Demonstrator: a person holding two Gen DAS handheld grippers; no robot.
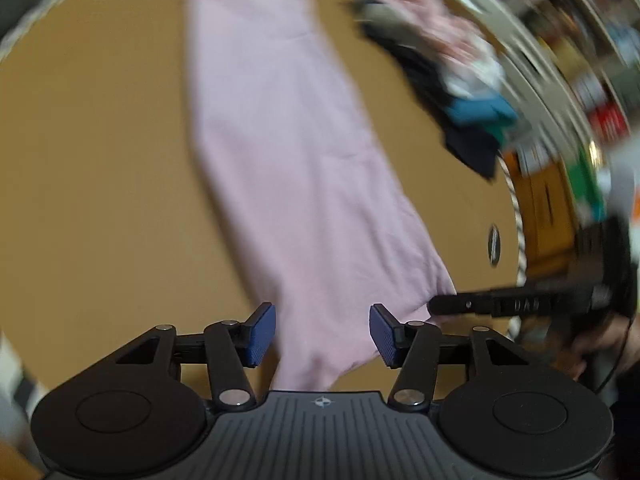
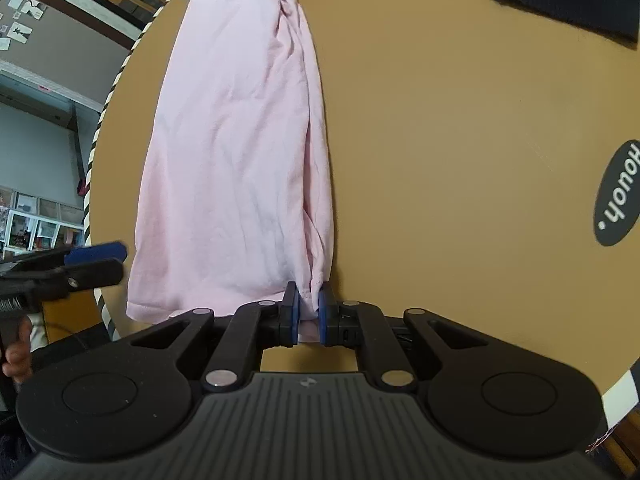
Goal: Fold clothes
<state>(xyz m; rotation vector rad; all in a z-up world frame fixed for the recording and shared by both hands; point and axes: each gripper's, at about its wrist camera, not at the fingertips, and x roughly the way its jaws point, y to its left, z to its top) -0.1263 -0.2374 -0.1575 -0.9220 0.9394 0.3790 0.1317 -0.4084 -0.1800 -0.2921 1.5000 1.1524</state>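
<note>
One pink garment lies lengthwise on the round surface, mid-fold. Right gripper pinches its near hem corner; left gripper hovers half-open, empty, needing the opposite corner next.

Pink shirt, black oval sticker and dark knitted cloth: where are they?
pink shirt [image 2: 236, 152]: right wrist view, middle of the cloth.
black oval sticker [image 2: 616, 194]: right wrist view, middle of the label on the table.
dark knitted cloth [image 2: 568, 4]: right wrist view, its ribbed part at the top right.
</note>
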